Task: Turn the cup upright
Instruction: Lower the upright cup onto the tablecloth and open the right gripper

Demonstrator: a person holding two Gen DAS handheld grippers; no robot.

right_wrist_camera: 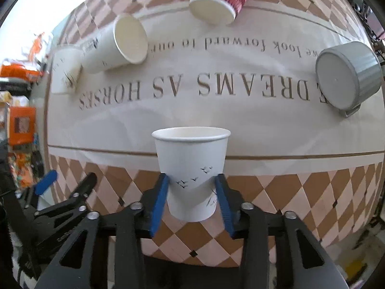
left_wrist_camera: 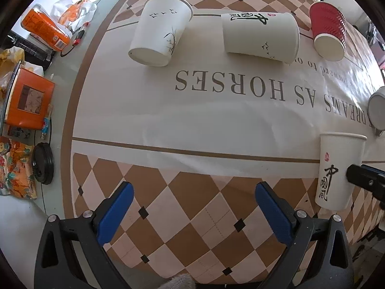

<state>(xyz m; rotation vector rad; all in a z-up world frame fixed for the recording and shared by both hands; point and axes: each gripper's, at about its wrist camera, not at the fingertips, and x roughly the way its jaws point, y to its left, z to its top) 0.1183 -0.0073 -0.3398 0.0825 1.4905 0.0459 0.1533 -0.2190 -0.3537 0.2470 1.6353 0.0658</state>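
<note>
my right gripper (right_wrist_camera: pixel 191 192) clamps paper cup (right_wrist_camera: pixel 191 168) upright near tablecloth (right_wrist_camera: pixel 240 110) front edge (seemingly still lifted); next i lower, release. left gripper (left_wrist_camera: pixel 193 207) spread, idle.

white paper cup (right_wrist_camera: pixel 191 168) upright, mouth up

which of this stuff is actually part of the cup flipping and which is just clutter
Part of the job:
right gripper, shut on an upright white cup
white bird-print cup, on its side
white calligraphy cup, on its side
red ripple cup, on its side
left gripper, open

Lying about:
grey lidded tub
orange box
black lid
</note>
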